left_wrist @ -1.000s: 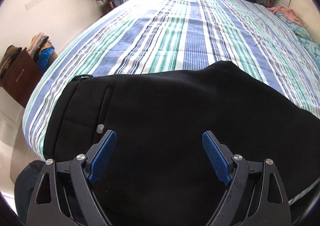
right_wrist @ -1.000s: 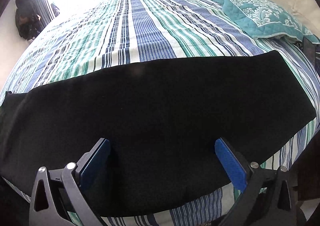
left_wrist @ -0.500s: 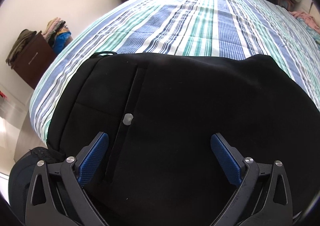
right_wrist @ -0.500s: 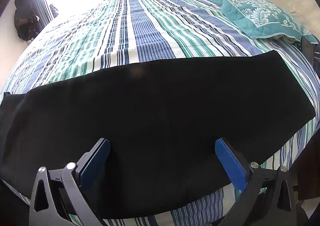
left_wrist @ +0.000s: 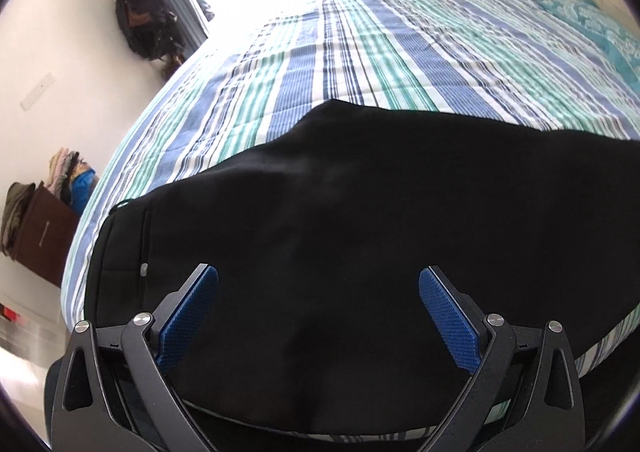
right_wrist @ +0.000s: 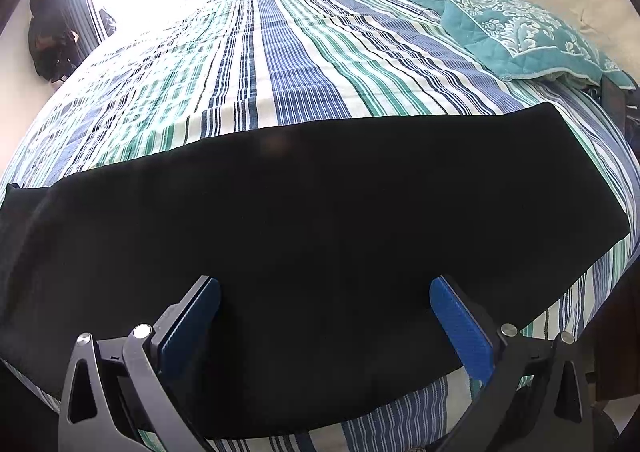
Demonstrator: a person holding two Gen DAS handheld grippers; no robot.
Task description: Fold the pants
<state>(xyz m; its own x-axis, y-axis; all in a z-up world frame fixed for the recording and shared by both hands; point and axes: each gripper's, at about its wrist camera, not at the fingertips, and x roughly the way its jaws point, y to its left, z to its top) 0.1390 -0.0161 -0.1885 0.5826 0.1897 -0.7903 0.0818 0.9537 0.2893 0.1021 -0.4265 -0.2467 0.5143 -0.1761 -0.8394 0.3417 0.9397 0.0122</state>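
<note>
The bed (right_wrist: 304, 63) extends far beyond the pants (right_wrist: 320, 236), striped sheet bare up to the curtain; a teal quilt (right_wrist: 520, 27) lies at far right. The near bed edge runs just under both grippers. The pants are black, laid flat across the near edge, waistband with button (left_wrist: 144, 270) at left, leg hem at right. The left gripper (left_wrist: 318, 316) hovers over the seat area, jaws spread, grasping nothing. The right gripper (right_wrist: 324, 326) hovers over the legs, jaws likewise spread and empty.

Striped bed (right_wrist: 280, 63) beyond pants (right_wrist: 312, 211) open; teal quilt (right_wrist: 520, 31) blocks far-right, prob.
</note>
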